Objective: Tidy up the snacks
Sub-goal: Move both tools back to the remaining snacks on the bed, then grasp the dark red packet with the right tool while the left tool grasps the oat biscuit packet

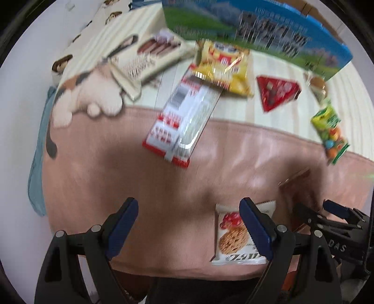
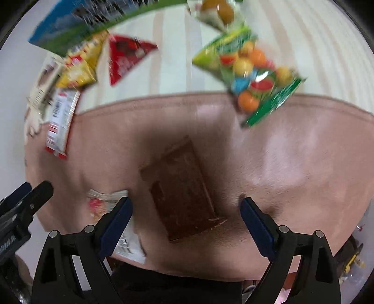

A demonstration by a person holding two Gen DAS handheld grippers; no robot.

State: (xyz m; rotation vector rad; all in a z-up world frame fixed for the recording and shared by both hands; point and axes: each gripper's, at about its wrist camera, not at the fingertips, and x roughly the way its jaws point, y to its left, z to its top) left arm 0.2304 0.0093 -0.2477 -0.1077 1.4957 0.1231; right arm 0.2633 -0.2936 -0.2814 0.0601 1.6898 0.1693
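Note:
My left gripper [image 1: 189, 212] is open and empty over the pink cloth [image 1: 116, 175]. A white cookie packet [image 1: 233, 236] lies just behind its right finger. A red-and-white wafer pack [image 1: 182, 121], a yellow chip bag [image 1: 222, 67], a red triangular packet [image 1: 275, 92] and a green candy bag [image 1: 329, 131] lie farther off. My right gripper [image 2: 187, 210] is open, with a brown chocolate bar [image 2: 182, 189] lying flat on the cloth between its fingers. The candy bag [image 2: 250, 74] lies beyond it. The right gripper also shows at the left wrist view's right edge [image 1: 327, 208].
A blue-and-green box [image 1: 257, 30] stands at the back. A white biscuit box [image 1: 145, 58] lies at the back left on a cat-patterned striped cloth [image 1: 93, 93]. A bun packet [image 2: 217, 11] lies at the far back. The table's white edge [image 1: 18, 140] runs on the left.

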